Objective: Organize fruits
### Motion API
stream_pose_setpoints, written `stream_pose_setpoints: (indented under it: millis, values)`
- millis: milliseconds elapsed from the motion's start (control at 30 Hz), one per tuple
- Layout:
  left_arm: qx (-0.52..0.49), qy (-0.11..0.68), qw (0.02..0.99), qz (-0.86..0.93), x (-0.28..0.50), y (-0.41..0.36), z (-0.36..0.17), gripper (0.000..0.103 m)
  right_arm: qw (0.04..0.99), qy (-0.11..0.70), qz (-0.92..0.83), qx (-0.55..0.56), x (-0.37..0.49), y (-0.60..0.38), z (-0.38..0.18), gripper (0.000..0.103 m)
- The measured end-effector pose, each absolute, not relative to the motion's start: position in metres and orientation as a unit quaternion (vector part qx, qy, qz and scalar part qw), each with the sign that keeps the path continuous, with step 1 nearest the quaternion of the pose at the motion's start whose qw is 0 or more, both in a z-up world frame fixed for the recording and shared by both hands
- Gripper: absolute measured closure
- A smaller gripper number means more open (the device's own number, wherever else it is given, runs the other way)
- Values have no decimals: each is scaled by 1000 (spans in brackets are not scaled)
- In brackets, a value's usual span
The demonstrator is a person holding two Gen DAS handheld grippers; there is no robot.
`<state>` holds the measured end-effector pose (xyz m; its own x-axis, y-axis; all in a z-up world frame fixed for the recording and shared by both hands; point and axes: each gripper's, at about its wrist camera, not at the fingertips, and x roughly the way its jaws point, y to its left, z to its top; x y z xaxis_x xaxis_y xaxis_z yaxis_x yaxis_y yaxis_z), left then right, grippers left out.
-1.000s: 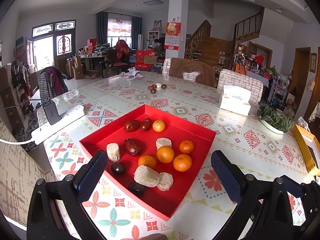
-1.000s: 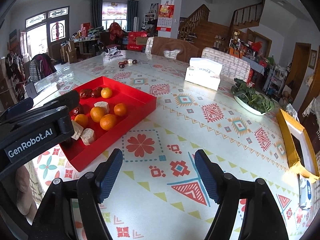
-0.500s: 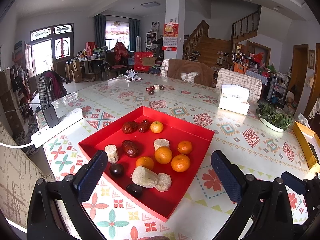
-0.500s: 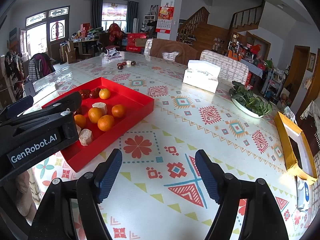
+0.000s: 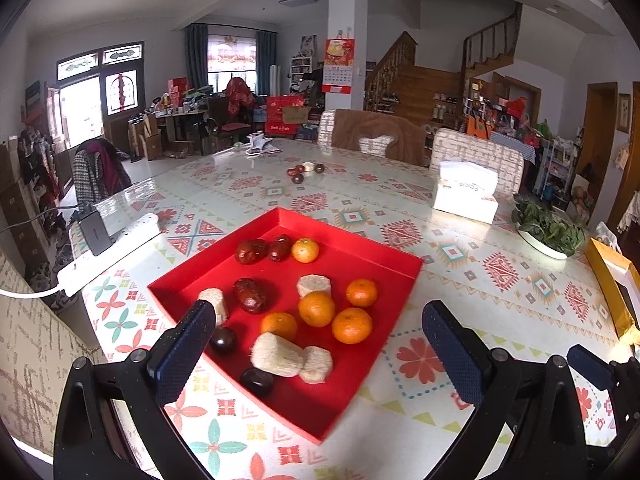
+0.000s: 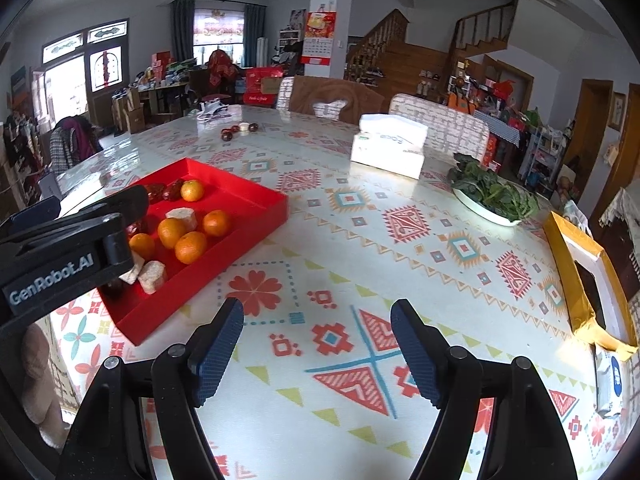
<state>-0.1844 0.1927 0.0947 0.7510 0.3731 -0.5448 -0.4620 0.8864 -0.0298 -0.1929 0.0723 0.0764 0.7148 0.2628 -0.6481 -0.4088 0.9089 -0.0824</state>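
Observation:
A red tray [image 5: 360, 256] sits on the patterned table and holds several oranges [image 5: 316, 308], red dates [image 5: 250, 294], dark fruits [image 5: 222, 339] and pale cut chunks [image 5: 277, 358]. My left gripper [image 5: 320, 350] is open and empty, hovering over the tray's near edge. My right gripper [image 6: 316, 350] is open and empty over bare table to the right of the tray [image 6: 256, 196], with the left gripper's body [image 6: 60, 252] at its left. A few more small fruits [image 5: 304, 171] lie far back on the table.
A white tissue box [image 5: 466, 196] and a dish of greens [image 5: 548, 232] stand at the right. A yellow box [image 6: 588, 276] lies at the right edge. A power strip with a charger [image 5: 108, 246] lies left of the tray. Chairs stand behind the table.
Both grippers have drifted slightly; the tray sits a little lower and closer in the left wrist view. Nothing was taken hold of or moved on the table.

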Motion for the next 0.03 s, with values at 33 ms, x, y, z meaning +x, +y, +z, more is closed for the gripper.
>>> stream_pose_setpoints:
  millis: [33]
  values:
    - [-78, 273, 933, 220, -182, 188, 96, 0, 921, 332, 176, -106, -190, 67, 77, 22]
